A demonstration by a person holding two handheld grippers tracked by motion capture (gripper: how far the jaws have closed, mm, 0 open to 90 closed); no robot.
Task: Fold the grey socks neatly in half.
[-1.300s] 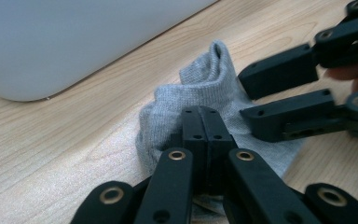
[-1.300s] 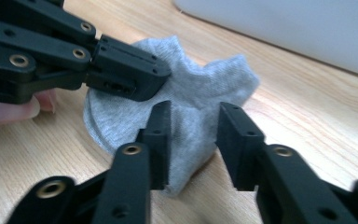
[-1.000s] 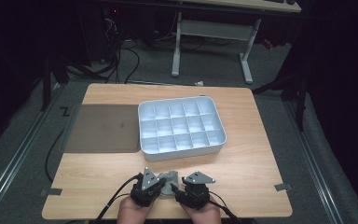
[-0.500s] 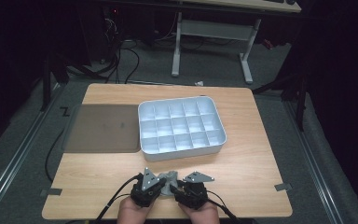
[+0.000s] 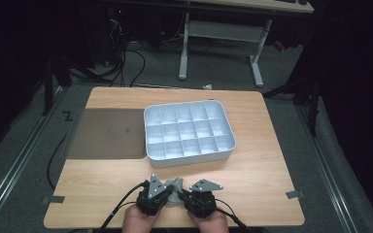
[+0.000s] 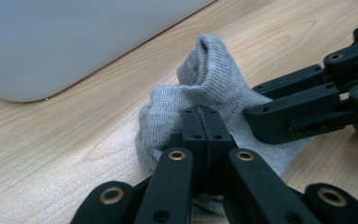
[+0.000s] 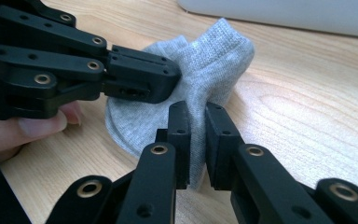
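Observation:
A small grey sock (image 5: 177, 186) lies bunched on the wooden table (image 5: 252, 170) near its front edge, between my two grippers. My left gripper (image 6: 204, 114) is shut on a fold of the sock (image 6: 209, 70). My right gripper (image 7: 196, 109) has just been closing its jaws, and they now pinch another fold of the sock (image 7: 214, 51) between the pads. The grippers meet tip to tip, with the left gripper (image 7: 168, 79) reaching in from the left of the right gripper view. In the high view the left gripper (image 5: 170, 191) and right gripper (image 5: 183, 194) sit side by side.
A white compartment tray (image 5: 194, 158) with several cells stands just beyond the sock; its wall (image 6: 74, 37) is close to the sock. A dark mat (image 5: 107, 133) lies to the tray's left. Bare wood (image 5: 272, 184) spreads to the right.

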